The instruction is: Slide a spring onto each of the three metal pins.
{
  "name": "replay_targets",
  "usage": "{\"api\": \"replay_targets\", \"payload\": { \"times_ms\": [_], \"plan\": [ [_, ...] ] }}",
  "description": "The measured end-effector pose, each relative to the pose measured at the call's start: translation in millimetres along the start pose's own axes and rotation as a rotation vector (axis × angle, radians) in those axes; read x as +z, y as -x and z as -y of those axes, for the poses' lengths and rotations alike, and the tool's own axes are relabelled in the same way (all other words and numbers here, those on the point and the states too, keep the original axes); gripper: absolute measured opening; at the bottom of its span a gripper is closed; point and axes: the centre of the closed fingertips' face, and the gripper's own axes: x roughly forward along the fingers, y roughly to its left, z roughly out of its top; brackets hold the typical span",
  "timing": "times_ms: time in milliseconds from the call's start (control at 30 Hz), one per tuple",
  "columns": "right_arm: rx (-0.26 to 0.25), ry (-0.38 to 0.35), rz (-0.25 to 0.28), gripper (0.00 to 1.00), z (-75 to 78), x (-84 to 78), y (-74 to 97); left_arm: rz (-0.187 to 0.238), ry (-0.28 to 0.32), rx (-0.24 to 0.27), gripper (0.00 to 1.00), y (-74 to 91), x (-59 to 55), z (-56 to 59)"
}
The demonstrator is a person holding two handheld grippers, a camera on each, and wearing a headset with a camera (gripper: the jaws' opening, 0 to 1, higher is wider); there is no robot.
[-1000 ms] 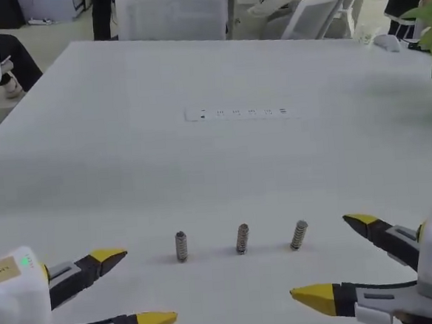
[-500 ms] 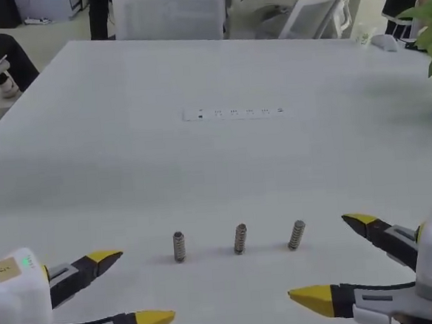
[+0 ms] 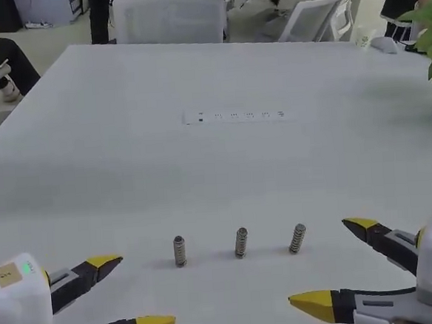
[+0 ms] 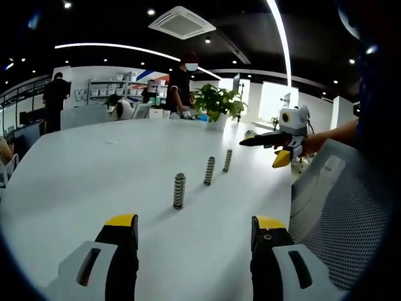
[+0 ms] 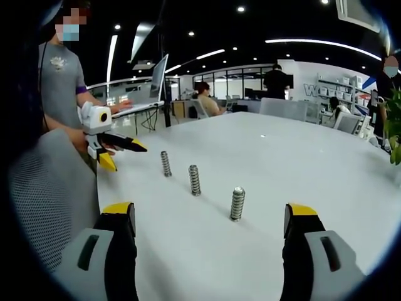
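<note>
Springs (image 3: 241, 243) stand in a row on the worktop (image 3: 216, 169), apparently over their pins, between our left gripper (image 3: 145, 291) and right gripper (image 3: 319, 262), both spread, empty. A stray sweep could topple one.

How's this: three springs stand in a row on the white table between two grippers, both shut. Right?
No: the head view shows the left gripper and right gripper both open, jaws spread. The three springs do stand in a row on the white table between them.
</note>
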Motion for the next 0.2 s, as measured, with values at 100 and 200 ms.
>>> {"api": "replay_targets", "payload": {
  "times_ms": [100,200],
  "plan": [
    [0.000,-0.002,0.000,0.99,-0.3,-0.1,0.2,-0.001,-0.001,-0.001,0.70,0.0,0.3,0.4],
    [-0.002,0.000,-0.005,0.99,-0.3,-0.8,0.5,-0.003,0.000,-0.002,0.70,0.0,0.0,0.7]
  ]
}}
